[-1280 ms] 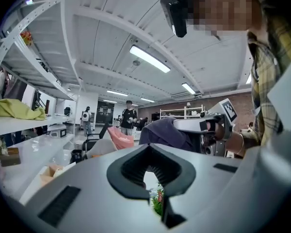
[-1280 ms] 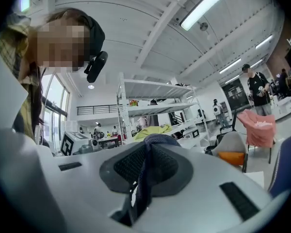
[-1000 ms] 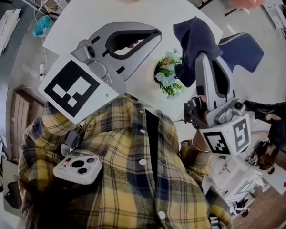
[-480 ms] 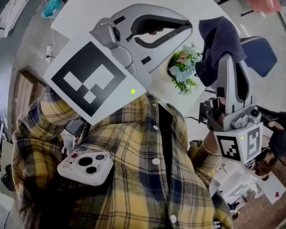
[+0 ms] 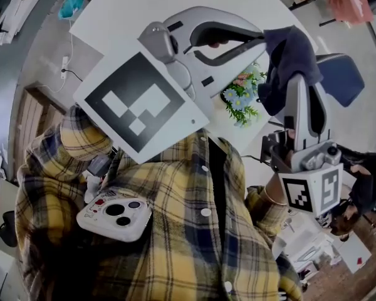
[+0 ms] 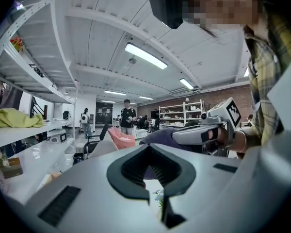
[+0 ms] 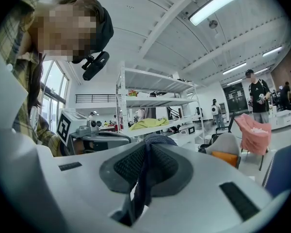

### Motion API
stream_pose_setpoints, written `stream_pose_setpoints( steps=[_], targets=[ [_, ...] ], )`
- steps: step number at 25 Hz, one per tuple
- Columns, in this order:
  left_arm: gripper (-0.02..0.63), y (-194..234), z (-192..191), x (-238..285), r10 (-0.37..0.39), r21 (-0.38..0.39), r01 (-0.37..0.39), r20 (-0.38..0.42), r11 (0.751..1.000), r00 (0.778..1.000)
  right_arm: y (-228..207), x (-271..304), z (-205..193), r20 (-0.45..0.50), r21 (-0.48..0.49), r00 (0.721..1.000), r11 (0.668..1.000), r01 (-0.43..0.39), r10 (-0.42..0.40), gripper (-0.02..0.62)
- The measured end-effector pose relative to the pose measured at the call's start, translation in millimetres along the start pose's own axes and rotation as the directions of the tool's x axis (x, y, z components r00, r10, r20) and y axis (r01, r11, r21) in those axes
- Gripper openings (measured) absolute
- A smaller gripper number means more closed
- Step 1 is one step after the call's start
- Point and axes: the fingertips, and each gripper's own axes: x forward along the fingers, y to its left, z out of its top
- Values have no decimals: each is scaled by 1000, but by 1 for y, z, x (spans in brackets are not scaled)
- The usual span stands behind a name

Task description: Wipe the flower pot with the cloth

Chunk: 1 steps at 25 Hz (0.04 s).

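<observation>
right gripper view shows right tongs [image 7: 146, 149] pinching the dark cloth [image 7: 139, 192]; left tongs [image 6: 149, 153] pressed together.

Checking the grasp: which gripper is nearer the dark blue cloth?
Right. The right gripper is shut on the dark blue cloth; the left gripper, shut and empty, sits left of it in the head view.

Worn: shirt [image 5: 175, 243] — plaid flannel in yellow, navy and grey, white buttons down the front, long cuffed sleeves. White phone [image 5: 114, 215] at the chest, three dark lenses showing. Left gripper [image 5: 260, 37] and right gripper [image 5: 299, 83] — pale grey moulded shells, black ribbed pads, dark slots. White left cube [image 5: 141, 105] and right cube [image 5: 312, 193], with black square markers.
</observation>
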Motion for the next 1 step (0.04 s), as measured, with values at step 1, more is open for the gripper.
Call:
stream_pose_setpoints(
  steps=[1],
  targets=[
    [8, -1, 0, 0, -5, 2, 5, 2, 1000, 1000, 0, -1, 1, 0, 1, 1000, 1000, 4, -4, 26]
  ],
)
